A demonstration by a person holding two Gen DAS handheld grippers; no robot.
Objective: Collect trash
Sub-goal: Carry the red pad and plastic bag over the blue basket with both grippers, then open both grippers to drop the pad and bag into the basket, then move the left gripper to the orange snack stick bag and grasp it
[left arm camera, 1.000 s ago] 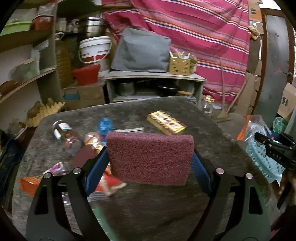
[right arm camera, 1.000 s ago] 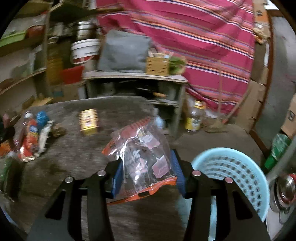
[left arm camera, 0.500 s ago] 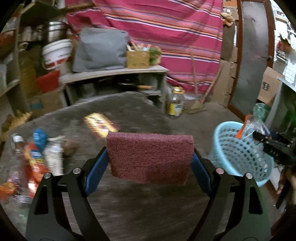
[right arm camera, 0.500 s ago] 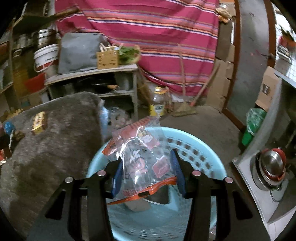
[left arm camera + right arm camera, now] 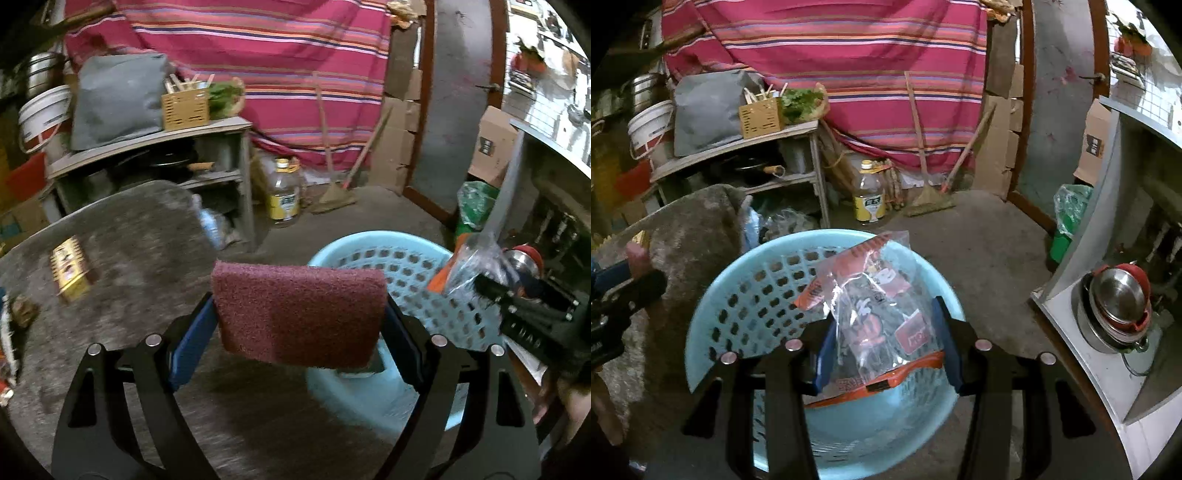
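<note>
— While the table sits off to the left with a yellow box lying on it, what's the left gripper got?

— A maroon scouring pad, clamped edge to edge between its blue pads, jaws set wide. It hangs over the table's edge, right where the blue basket begins.

— And the basket itself?

— On the floor, just beside the table. Round, light blue, holes all over its wall. I can make out something small at the bottom, though I can't tell what.

— Further right?

— The right gripper is pinched on a clear wrapper with orange and red print, jaws about half closed. The wrapper stands up between the fingers, directly above the basket's opening, not inside it.

— Are the two grippers close?

— Near each other, not touching; each shows at the edge of the other's view.

— Anything past them?

— A steel pot with a red rim on a low ledge to the right.
</note>
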